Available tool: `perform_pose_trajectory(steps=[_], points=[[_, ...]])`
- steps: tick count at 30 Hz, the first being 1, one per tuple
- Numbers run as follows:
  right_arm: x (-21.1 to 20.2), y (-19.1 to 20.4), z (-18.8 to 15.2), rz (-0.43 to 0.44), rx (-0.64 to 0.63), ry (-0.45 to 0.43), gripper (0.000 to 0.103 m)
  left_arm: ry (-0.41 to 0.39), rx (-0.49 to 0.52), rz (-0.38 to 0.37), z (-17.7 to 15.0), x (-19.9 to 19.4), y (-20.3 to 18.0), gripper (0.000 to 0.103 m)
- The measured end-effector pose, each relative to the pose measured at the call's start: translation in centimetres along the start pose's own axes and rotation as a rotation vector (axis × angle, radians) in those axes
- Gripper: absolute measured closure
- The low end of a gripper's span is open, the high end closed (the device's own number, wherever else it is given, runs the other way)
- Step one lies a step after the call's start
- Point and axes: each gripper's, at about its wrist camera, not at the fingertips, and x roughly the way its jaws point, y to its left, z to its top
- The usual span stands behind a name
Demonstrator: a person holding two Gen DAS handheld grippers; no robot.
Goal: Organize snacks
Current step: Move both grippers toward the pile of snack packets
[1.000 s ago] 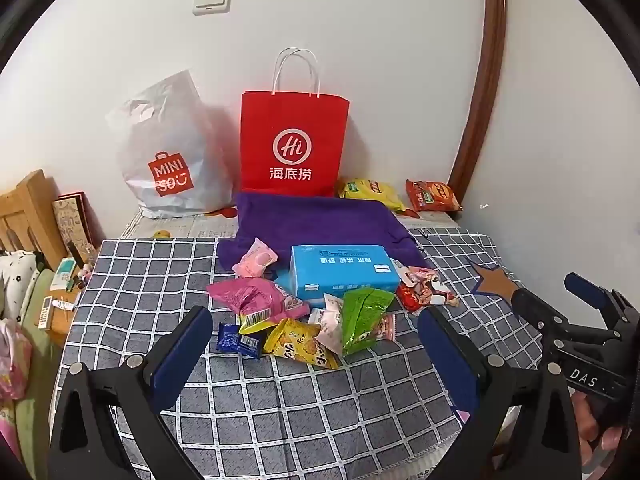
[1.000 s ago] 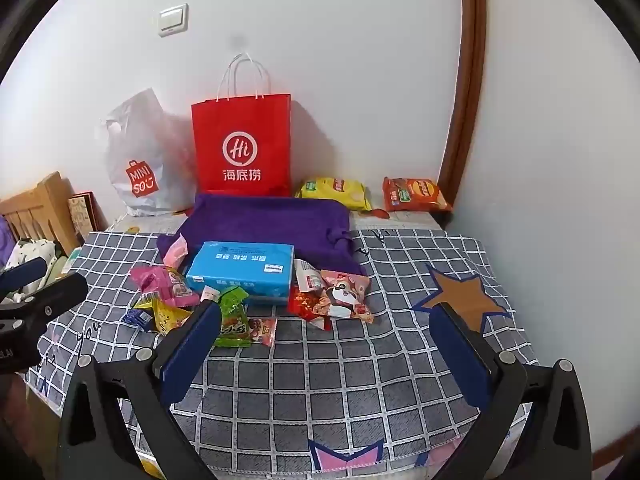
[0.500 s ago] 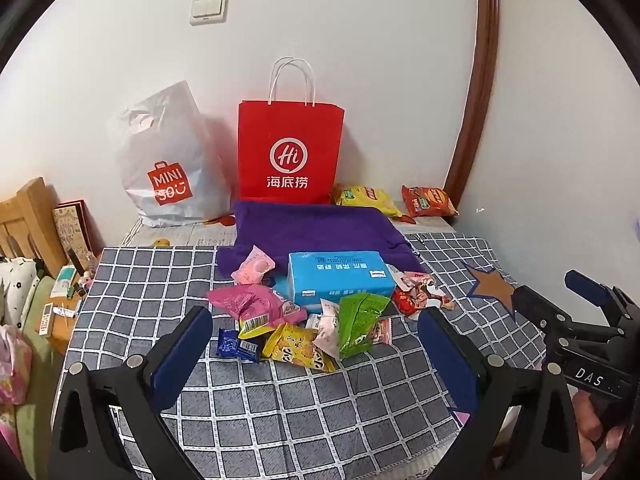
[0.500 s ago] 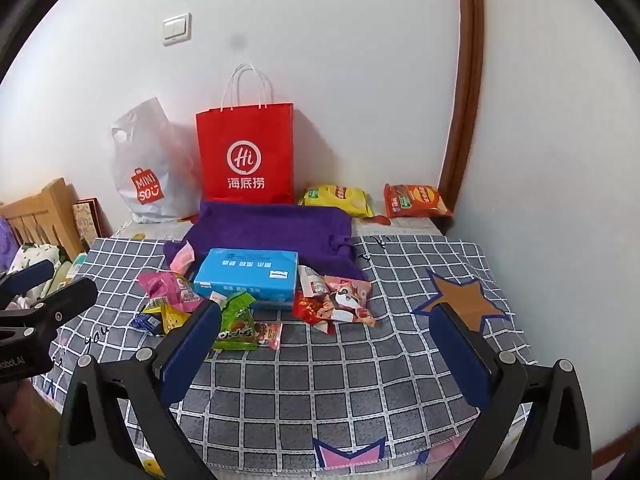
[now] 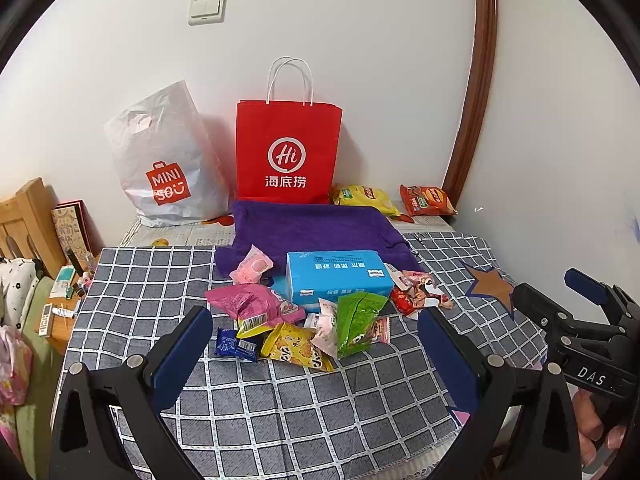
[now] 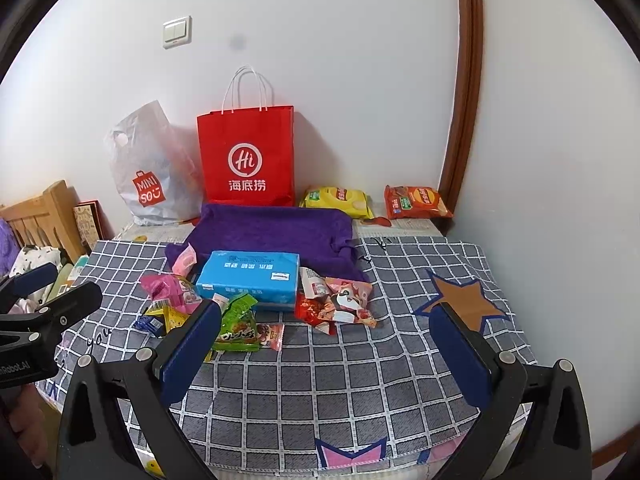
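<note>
Item 1: my left gripper [image 5: 316,344], fingers spread wide, nothing between them, held above the near part of the checked cloth [image 5: 280,412]. Item 2: my right gripper [image 6: 326,340], likewise spread and empty.

Item 3: snack pile. A blue box [image 5: 339,276] sits mid-cloth against the front edge of a purple towel [image 5: 316,226]. Clustered at its near side: pink packet [image 5: 252,304], small pink sachet [image 5: 253,266], dark blue wrapper [image 5: 235,345], yellow packet [image 5: 296,346], green packet [image 5: 358,322]. Red and white packets [image 6: 340,300] lie just right of the box.

Item 4: back row against the wall: white plastic bag [image 5: 168,160], red paper bag [image 5: 287,152], both upright; yellow chip bag [image 5: 364,197] and orange chip bag [image 5: 426,200] lying flat near the wooden door frame [image 5: 476,80].

Item 5: open room. Bare cloth lies between my fingers and the pile, and to the right around the star patch [image 6: 464,300].

Item 6: view differences. The left view alone shows the cluttered side shelf [image 5: 60,300] past the cloth's left edge. The right view alone shows the cloth's near hem and a pink cat-shaped patch [image 6: 350,456].
</note>
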Motion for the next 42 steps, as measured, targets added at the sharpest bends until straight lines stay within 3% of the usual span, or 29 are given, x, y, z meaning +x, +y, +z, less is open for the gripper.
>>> perform_pose_trajectory(steps=[42], points=[[-0.17, 0.13, -0.33, 0.008, 0.004, -0.008, 0.0, 0.003, -0.001, -0.007, -0.48, 0.12, -0.33, 0.0]])
